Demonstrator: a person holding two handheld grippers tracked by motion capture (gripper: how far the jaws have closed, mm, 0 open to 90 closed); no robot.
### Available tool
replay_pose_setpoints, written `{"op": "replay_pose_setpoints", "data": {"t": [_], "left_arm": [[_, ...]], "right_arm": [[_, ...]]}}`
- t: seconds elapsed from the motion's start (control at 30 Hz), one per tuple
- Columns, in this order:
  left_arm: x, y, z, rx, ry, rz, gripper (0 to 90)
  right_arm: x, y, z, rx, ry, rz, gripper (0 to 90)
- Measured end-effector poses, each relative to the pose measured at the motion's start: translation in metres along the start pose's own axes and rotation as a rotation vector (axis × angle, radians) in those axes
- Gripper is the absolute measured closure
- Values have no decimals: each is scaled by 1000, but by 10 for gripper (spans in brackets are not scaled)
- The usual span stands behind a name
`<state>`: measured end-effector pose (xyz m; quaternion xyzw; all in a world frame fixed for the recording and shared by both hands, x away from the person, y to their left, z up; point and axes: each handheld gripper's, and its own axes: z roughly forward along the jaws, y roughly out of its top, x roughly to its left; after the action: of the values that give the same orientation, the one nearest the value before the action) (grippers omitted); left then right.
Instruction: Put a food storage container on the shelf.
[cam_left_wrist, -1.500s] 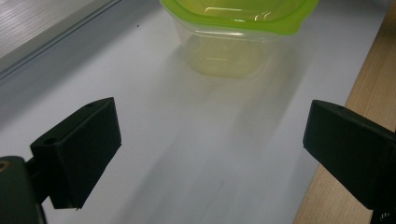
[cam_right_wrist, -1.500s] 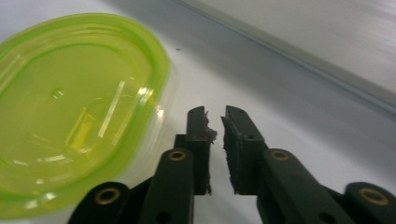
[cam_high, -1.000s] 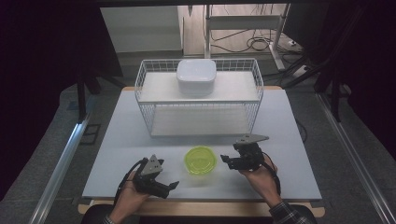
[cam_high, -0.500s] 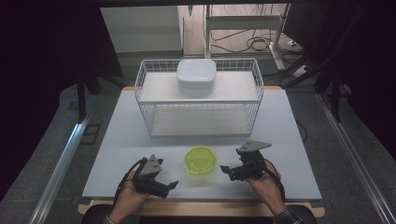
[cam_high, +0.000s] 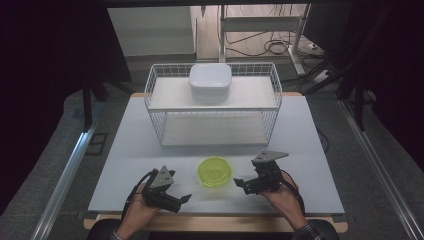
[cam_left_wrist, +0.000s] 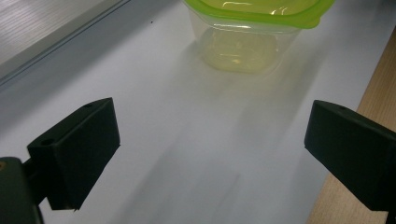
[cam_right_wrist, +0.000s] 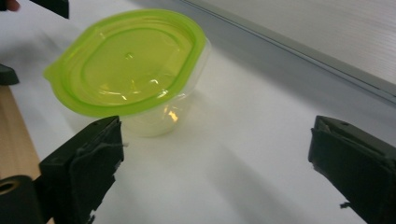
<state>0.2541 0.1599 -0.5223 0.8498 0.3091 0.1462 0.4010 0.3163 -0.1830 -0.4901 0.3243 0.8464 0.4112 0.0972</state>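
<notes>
Clear tub with green lid (cam_high: 215, 171) sits on white table (cam_high: 310, 145), just in front of wire rack (cam_high: 212, 107); no readable writing on it; left gripper (cam_high: 185, 198) near tub's left, jaws spread, empty; right gripper (cam_high: 239, 183) just right of tub, jaws just been opening, spread, nothing between; white box (cam_high: 210, 81) atop rack.

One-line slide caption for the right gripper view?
Open right claw faces a green-lidded container on the white table.

No readable text or labels, seemingly, anywhere.
</notes>
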Motion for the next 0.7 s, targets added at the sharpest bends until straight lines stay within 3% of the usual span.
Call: {"op": "replay_pose_setpoints", "data": {"t": [0.3,0.7], "left_arm": [[0,0,2,6,-3,1,31],[-1,0,3,12,-4,5,32]], "right_arm": [[6,8,6,58,4,31,39],[3,23,10,19,97,64,282]]}}
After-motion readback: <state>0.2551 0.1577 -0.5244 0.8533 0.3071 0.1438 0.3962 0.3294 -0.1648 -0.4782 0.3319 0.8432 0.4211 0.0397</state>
